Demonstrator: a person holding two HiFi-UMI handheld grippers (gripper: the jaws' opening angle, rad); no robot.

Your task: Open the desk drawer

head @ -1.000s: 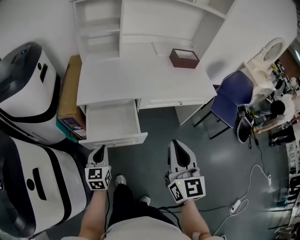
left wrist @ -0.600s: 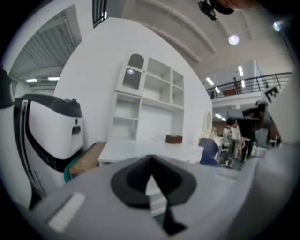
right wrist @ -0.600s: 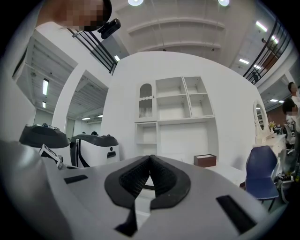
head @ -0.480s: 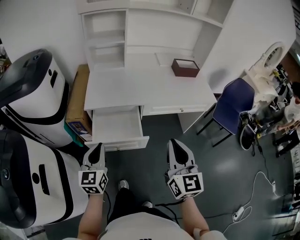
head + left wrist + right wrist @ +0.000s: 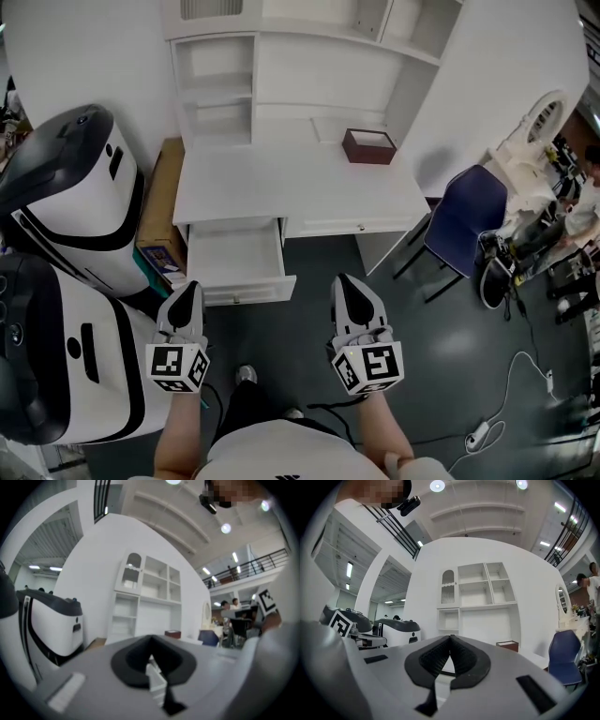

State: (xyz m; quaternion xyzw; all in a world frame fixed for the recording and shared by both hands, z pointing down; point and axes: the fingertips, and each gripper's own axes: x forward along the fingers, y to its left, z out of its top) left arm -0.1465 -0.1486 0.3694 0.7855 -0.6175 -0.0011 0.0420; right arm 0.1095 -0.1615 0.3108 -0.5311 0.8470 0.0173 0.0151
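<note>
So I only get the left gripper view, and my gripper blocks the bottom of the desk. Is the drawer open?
Observer: Yes. In the head view the left drawer is pulled out from under the desk top.
Operator: Is there a second drawer?
Observer: Yes, the right drawer, beside the open one. It is pushed in.
Operator: And what about my right gripper?
Observer: Its jaws are together with nothing between them, and it points toward the desk.
</note>
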